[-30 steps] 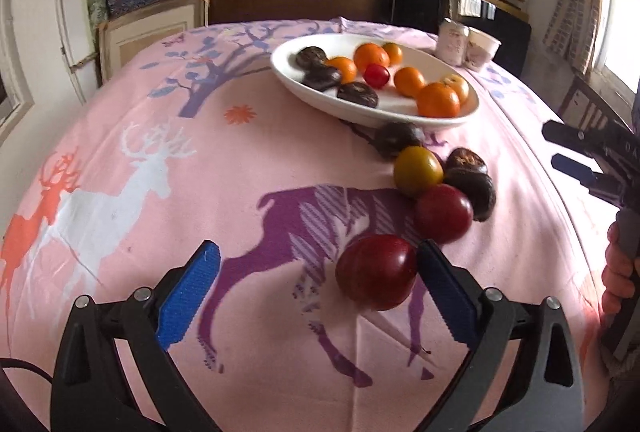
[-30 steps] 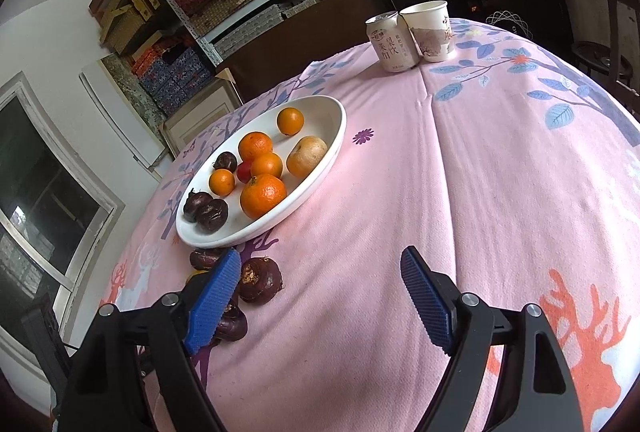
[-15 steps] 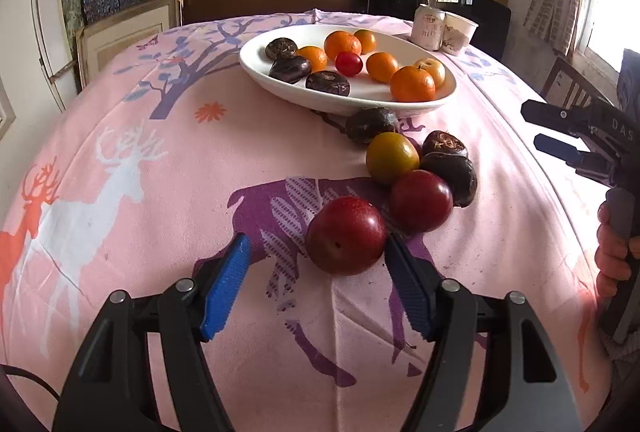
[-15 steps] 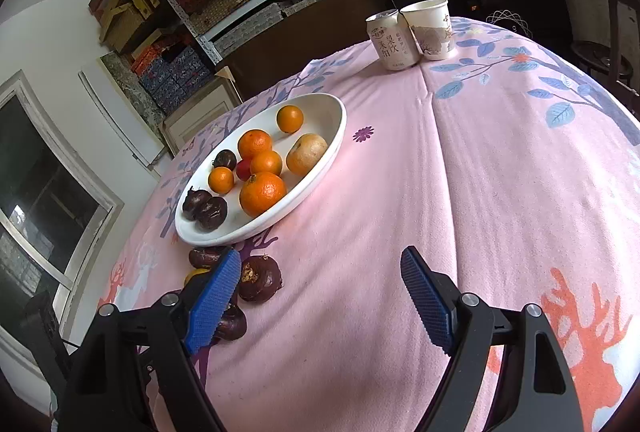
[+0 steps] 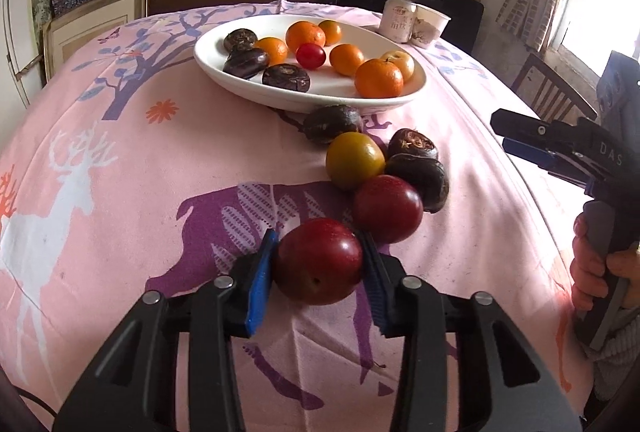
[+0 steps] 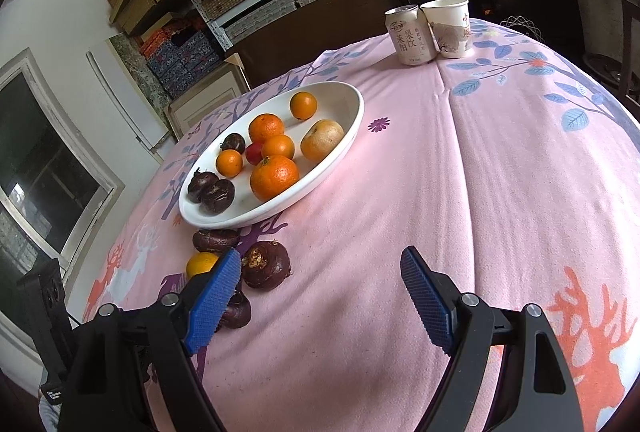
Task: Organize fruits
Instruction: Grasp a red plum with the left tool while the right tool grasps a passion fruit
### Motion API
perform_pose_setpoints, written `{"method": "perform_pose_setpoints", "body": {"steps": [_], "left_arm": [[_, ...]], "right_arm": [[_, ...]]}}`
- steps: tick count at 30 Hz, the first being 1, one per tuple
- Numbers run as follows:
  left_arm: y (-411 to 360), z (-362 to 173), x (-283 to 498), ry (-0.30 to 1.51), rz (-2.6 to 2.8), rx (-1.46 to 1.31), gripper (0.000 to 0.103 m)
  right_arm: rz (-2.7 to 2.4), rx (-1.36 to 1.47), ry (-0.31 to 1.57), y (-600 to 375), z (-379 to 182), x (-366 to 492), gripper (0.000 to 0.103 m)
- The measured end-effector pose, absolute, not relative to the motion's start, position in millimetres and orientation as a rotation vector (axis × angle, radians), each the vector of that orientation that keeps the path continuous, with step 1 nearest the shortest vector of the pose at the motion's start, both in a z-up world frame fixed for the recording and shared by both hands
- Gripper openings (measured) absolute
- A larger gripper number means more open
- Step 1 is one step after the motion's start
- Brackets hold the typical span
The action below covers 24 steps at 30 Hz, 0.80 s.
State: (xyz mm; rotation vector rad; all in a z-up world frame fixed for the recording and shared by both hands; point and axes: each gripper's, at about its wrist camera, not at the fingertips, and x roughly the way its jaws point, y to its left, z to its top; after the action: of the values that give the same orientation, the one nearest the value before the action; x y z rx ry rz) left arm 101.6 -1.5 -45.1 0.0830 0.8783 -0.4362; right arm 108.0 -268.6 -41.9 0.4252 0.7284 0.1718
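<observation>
Left gripper (image 5: 318,272) closing on a dark red plum (image 5: 319,261) on the pink tablecloth (image 5: 120,192), blue pads touching both sides, second plum (image 5: 387,209) just behind, white plate (image 5: 256,88) of fruit beyond, right gripper (image 6: 320,296) jaws wide apart, nothing between them.

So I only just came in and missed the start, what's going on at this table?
A person is sorting fruit with a hand-held gripper in each hand. The left hand-held gripper is closing its jaws on a dark red plum that sits on the pink tablecloth, both pads against its sides. The right hand-held gripper is open and holds nothing. Several fruits lie loose beside the white dish, which already holds oranges and dark fruits.
</observation>
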Motion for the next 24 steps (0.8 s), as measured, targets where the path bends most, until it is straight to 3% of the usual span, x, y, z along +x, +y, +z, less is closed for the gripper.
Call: {"method": "perform_pose_setpoints", "body": {"steps": [8,10,12,14,19,24], "left_arm": [[30,-39,108,0.851,-0.297,-0.028,0.04],[29,-41,109,0.862,-0.296,-0.018,0.04],[24,-43,109,0.867,-0.301,0.006,0.04],[22,-43,109,0.872,-0.306,0.018,0.04],[23,-45,110,0.882,-0.308,0.019,0.04],[21,-47,111,0.895,-0.312,0.024,0.043]], "right_arm": [[0.281,0.223,0.733,-223,-39,94,0.079],[0.308,0.152,0.745,-208,-42,94,0.07],[0.332,0.12,0.764,-198,-45,97,0.053],[0.35,0.135,0.79,-196,-49,102,0.046],[0.4,0.202,0.829,-191,-56,112,0.046],[0.449,0.276,0.877,-182,-65,127,0.038]]}}
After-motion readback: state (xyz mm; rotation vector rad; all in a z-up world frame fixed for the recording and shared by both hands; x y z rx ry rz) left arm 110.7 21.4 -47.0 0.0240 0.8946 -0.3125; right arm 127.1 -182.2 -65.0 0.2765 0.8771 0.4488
